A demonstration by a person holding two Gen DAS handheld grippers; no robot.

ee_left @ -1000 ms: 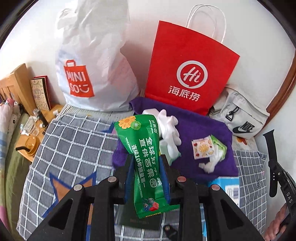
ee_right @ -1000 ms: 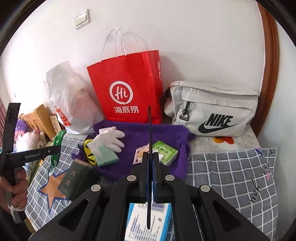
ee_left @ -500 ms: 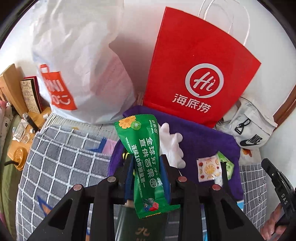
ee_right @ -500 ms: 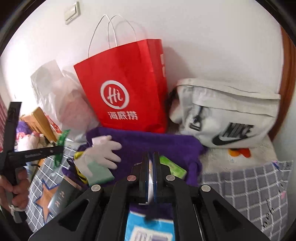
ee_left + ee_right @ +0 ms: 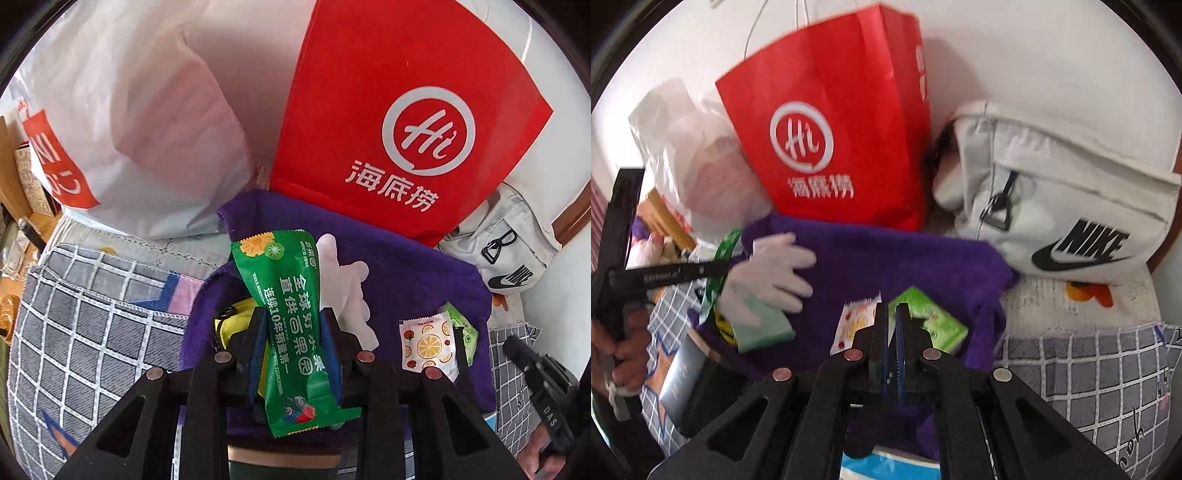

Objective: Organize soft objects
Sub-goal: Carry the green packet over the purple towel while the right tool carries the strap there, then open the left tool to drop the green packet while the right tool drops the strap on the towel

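Since the earlier frames, both of our grippers had come closer to the purple towel (image 5: 413,266), which now filled much more of each view. Our left gripper (image 5: 293,336) was pinching the green snack packet (image 5: 291,325) between its blue pads, with the packet standing up over the near left part of the towel. Our right gripper (image 5: 892,332) had its jaws nearly together; they had just been opening a little, and we saw nothing between them.

On the towel lay a white glove (image 5: 772,273), and near its right part two small sachets, one with orange fruit print (image 5: 428,341) and one green (image 5: 931,321). Behind the towel stood a red paper bag (image 5: 406,110), with a white plastic bag (image 5: 129,122) and a grey pouch (image 5: 1052,206) at its two sides.

We judged the step as carrying the packet to the towel. Next we needed to lower it onto a free part of the towel beside the glove and spread the jaws; the thin wrapper could stick to one pad.
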